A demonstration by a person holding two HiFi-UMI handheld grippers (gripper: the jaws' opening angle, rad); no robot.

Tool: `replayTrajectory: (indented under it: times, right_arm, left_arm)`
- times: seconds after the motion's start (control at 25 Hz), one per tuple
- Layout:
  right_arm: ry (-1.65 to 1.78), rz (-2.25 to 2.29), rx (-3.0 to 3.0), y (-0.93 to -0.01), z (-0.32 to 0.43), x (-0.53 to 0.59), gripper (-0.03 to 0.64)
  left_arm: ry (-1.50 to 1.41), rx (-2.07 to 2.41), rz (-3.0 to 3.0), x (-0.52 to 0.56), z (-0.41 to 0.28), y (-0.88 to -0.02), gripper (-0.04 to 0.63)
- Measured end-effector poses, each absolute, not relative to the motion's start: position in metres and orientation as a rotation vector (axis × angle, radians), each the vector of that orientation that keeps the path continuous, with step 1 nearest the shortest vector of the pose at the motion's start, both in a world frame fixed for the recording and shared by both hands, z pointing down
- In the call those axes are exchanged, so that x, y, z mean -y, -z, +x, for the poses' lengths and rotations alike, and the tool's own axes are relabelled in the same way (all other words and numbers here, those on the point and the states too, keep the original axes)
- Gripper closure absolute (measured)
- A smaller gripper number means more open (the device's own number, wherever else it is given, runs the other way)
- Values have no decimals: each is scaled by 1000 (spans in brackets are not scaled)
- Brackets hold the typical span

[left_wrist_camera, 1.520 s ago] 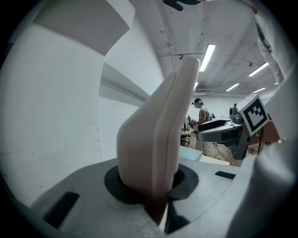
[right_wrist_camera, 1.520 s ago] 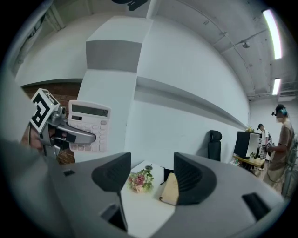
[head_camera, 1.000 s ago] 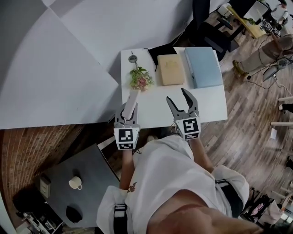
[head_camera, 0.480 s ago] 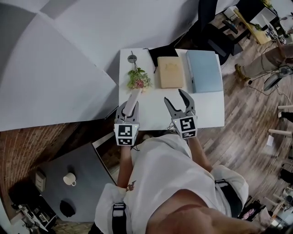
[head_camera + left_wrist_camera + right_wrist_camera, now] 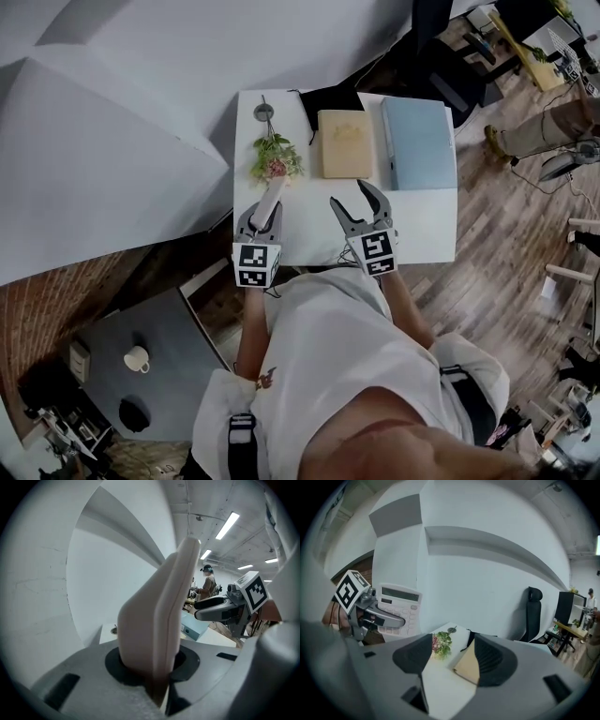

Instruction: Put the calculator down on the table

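Jaws, left: being pressed together by the left gripper (image 5: pixel 263 217) on the lower end of the calculator (image 5: pixel 159 620), whose slim cream casing is being gripped across its thickness.
Jaws, right: being held wide apart on the right gripper (image 5: pixel 351 195), with nothing between them.
Calculator's place: being carried upright over the near left part of the white table (image 5: pixel 427 234), apparently not yet resting on it; its keys and display are being turned toward the right gripper.
Handling: being judged light, rigid and smooth, so a little slippery; the far end is being left unsupported and could pivot in the pads.
Where to hold: the present grip across the thin casing at one end is being judged adequate; the keys and display are being judged the parts to spare.
Edges: the table's near edge is being overhung by both grippers, and its left edge is being closely approached by the calculator.
Open room: bare tabletop is being left free between the grippers and to the near right; the flower sprig (image 5: pixel 274 161) is lying just beyond the calculator's tip, with the tan notebook (image 5: pixel 345 143) and pale blue box (image 5: pixel 418 142) farther off.
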State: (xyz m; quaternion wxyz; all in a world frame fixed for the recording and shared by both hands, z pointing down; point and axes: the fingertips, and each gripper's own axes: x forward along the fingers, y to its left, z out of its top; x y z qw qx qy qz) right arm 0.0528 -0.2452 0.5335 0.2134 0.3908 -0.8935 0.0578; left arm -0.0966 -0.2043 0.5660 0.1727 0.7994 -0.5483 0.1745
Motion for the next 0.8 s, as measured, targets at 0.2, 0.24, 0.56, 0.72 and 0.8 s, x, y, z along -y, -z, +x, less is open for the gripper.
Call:
replayTrajectory:
  times: [0.2, 0.24, 0.56, 0.72, 0.8]
  right_arm:
    - [-210, 1047, 2452, -555, 55, 248, 333]
    - [-225, 1044, 2445, -560, 55, 247, 333]
    - [-324, 1055, 2369, -592, 47, 232, 345]
    - [-364, 1056, 2330, -607, 48, 223, 350]
    - [-383, 1050, 2313, -614, 47, 219, 350]
  left_arm:
    - [-496, 1505, 2224, 206, -92, -591, 525]
    - [-494, 1487, 2214, 204, -92, -596, 525]
    - [-496, 1294, 2185, 198, -89, -637, 525]
    - [-487, 1208, 2171, 194, -83, -655, 525]
    - [-485, 1171, 2156, 191, -80, -665, 525]
